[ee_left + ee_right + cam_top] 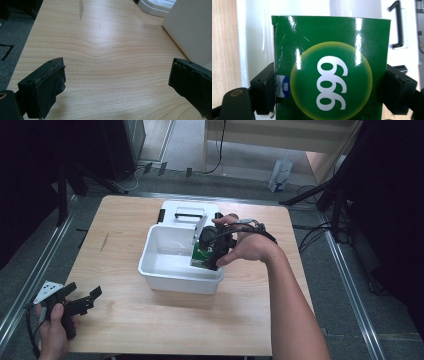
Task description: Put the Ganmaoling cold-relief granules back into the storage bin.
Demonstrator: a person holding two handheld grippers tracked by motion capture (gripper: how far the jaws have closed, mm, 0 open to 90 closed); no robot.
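Over the right half of the white bin (165, 270), the right claw (212, 252) clamps a green box (332, 67), one jaw on each narrow side so the printed face with its yellow disc and white numerals looks up at the claw's camera. The box hangs partly inside the bin, its lower end below the rim near the right wall and its upper end leaning toward the far side. My judgement: the side grip keeps the box's bottom free, so it can be set down on the bin floor without the jaws fouling the wall. The bin's lid (187, 214) lies flat on the desk (120, 320) just beyond the bin, out of the way of the opening. At the near left corner of the desk the left claw (85, 301) rests with its jaws spread wide and nothing between them; its own view looks across bare wood toward the bin's side wall (192, 30). It appears parked there, well apart from the bin.
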